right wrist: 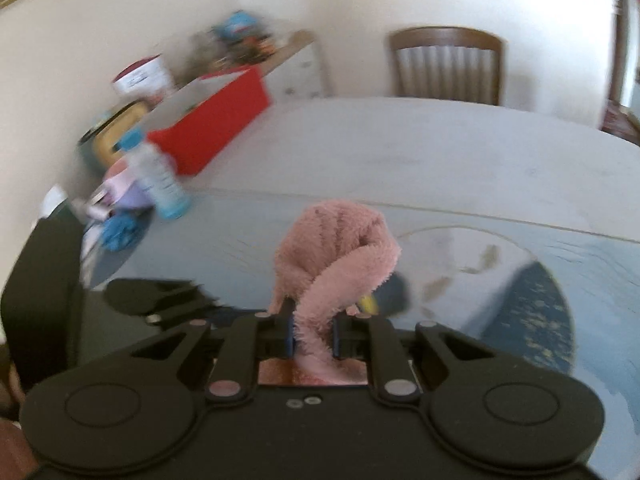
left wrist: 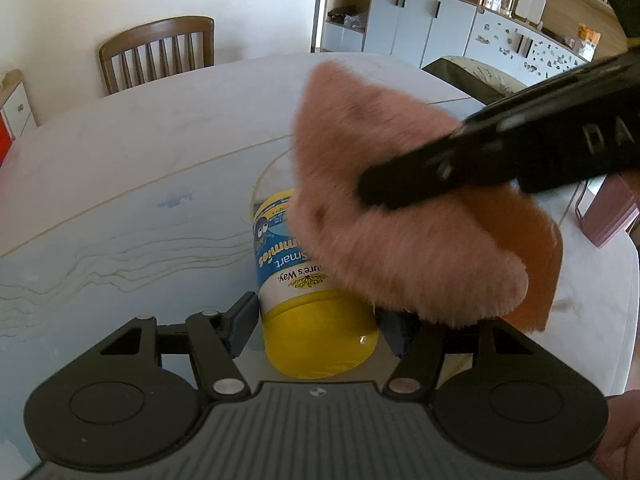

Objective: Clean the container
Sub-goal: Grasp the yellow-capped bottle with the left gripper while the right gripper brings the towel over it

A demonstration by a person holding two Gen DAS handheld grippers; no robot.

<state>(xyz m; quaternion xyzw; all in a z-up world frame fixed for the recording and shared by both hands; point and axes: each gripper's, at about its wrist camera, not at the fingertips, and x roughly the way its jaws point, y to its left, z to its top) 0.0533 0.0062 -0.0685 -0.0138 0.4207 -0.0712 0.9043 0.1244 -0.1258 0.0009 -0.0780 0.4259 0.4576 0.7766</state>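
Note:
A yellow-lidded container (left wrist: 304, 280) with a blue and white label lies between the fingers of my left gripper (left wrist: 320, 320), lid toward the camera; the gripper is shut on it. A fluffy pink cloth (left wrist: 400, 216) lies over the container's right side, held from the right by my right gripper's black body (left wrist: 520, 152). In the right wrist view my right gripper (right wrist: 314, 336) is shut on the pink cloth (right wrist: 332, 256), which bunches upward. A sliver of yellow container (right wrist: 368, 302) and the left gripper's body (right wrist: 160, 292) show behind it. This view is blurred.
The marble-patterned table (left wrist: 140, 168) stretches ahead. A wooden chair (left wrist: 160, 52) stands at the far side. A bottle with a blue cap (right wrist: 160, 176) and small items (right wrist: 116, 216) sit at the table's left edge, beside a red box (right wrist: 216, 128). A pink box (left wrist: 608, 208) stands right.

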